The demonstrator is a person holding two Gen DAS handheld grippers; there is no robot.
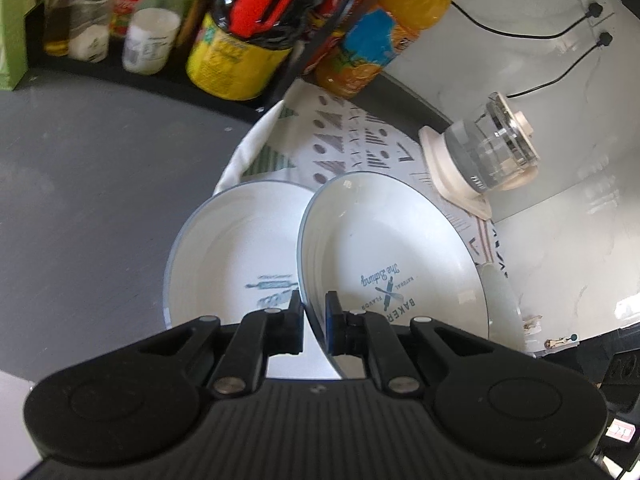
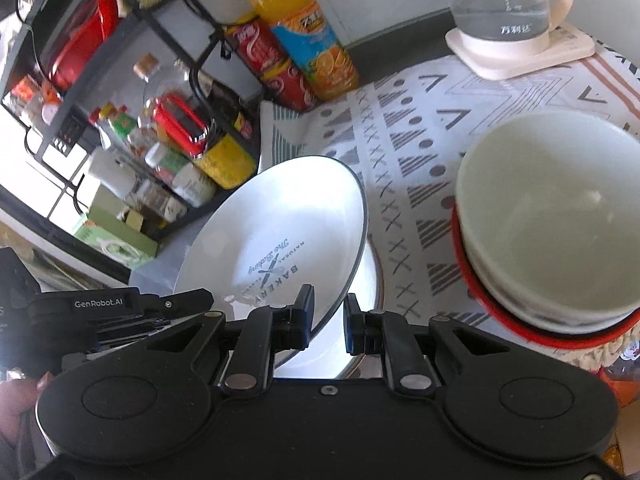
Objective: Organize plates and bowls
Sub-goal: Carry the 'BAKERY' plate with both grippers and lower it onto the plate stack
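A white plate (image 1: 392, 264) printed "BAKERY" hangs tilted over the patterned cloth (image 1: 360, 136). My left gripper (image 1: 315, 308) is shut on its left rim. In the right wrist view the same plate (image 2: 280, 236) has its right rim pinched by my shut right gripper (image 2: 329, 312). The left gripper's housing (image 2: 120, 306) reaches the plate's other edge. Another printed plate (image 1: 232, 252) lies to the left below it. A plate (image 2: 370, 280) also shows under the held one. At the right, a white bowl (image 2: 552, 220) sits nested in a red-rimmed bowl (image 2: 480, 304).
A glass kettle (image 2: 504, 0) on its cream base stands at the back of the cloth (image 2: 400, 140). An orange juice bottle (image 2: 304, 32), cola cans and a black wire rack (image 2: 120, 100) full of jars crowd the back left. A grey counter (image 1: 100, 180) spreads to the left.
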